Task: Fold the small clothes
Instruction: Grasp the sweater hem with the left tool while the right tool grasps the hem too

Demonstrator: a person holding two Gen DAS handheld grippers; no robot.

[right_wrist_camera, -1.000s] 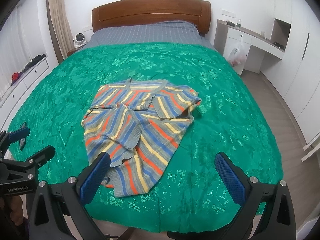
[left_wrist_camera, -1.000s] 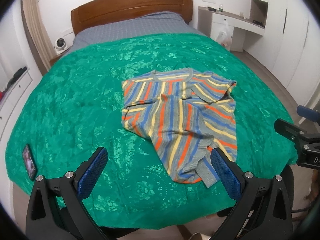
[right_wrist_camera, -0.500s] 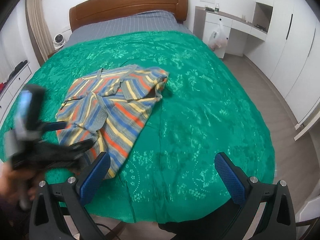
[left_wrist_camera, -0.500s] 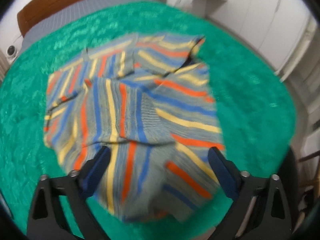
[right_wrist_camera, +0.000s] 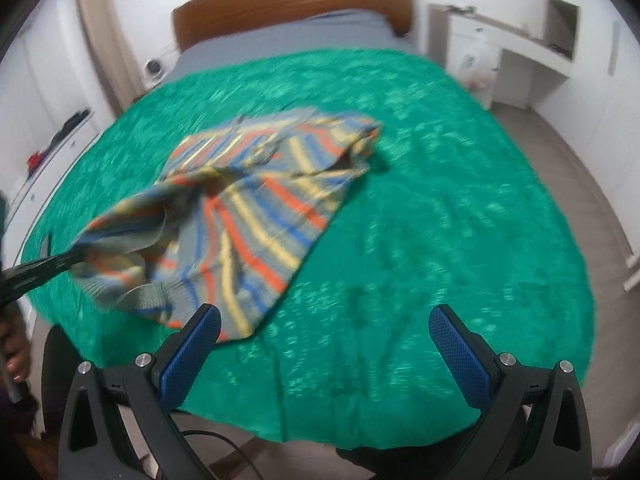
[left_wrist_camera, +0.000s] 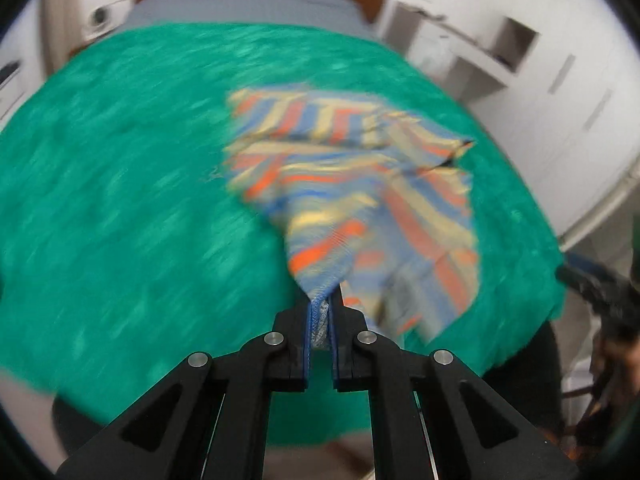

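A small striped knit sweater (left_wrist_camera: pixel 352 184), grey with orange, yellow and blue stripes, lies rumpled on the green bedspread (left_wrist_camera: pixel 120 208). My left gripper (left_wrist_camera: pixel 321 320) is shut on a corner of its near hem and lifts that corner off the bed. In the right wrist view the sweater (right_wrist_camera: pixel 260 200) shows at left centre, its lifted corner pinched by the left gripper (right_wrist_camera: pixel 74 258). My right gripper (right_wrist_camera: pixel 324 336) is open and empty over the near edge of the bed, to the right of the sweater. Both views are motion-blurred.
The bed has a wooden headboard (right_wrist_camera: pixel 288 4) and grey sheet at the far end. A white desk and cabinets (right_wrist_camera: pixel 520 52) stand at right, with wood floor (right_wrist_camera: pixel 592 208) beside the bed. A low white dresser (right_wrist_camera: pixel 52 148) runs along the left wall.
My left gripper dropped onto the sweater, shut on its near hem corner and has pulled it up and back. The right gripper stayed open and shifted right.
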